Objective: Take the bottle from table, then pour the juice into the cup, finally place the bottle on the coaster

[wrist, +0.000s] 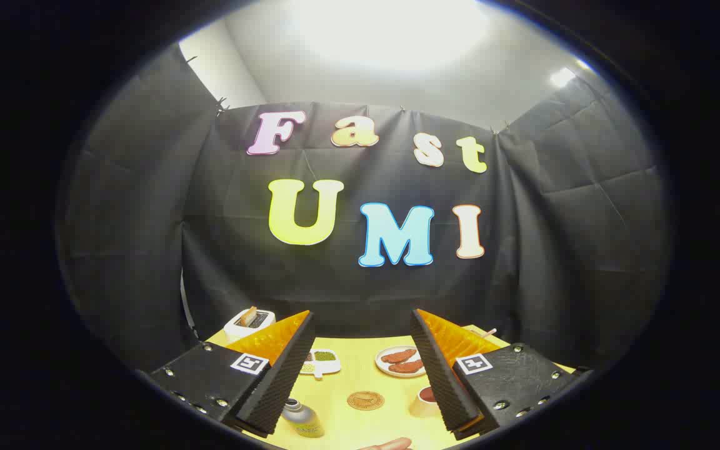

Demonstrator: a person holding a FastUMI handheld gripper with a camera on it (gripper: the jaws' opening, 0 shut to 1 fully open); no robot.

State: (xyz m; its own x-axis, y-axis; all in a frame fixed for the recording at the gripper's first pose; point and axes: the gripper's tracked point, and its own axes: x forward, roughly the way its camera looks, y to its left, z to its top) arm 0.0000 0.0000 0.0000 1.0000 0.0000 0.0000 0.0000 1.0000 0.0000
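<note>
bottle (pixel 302 417), seemingly metallic, stands below the open, empty gripper (pixel 363 375) near round coaster (pixel 365 400).

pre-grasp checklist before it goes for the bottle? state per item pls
1. Gripper open: ok, the fingers stand wide apart with nothing between them.
2. Bottle located: ok, upright on the yellow table, beside the left finger, not yet between the fingers.
3. Bottle cap: cannot tell whether it is on or off.
4. Cup ready: ok, it stands by the right finger, partly hidden behind it; fill level cannot tell.
5. Coaster free: ok, nothing lies on it, between bottle and cup.
6. Workspace clear of people: not ok, a fingertip shows at the near table edge.
</note>
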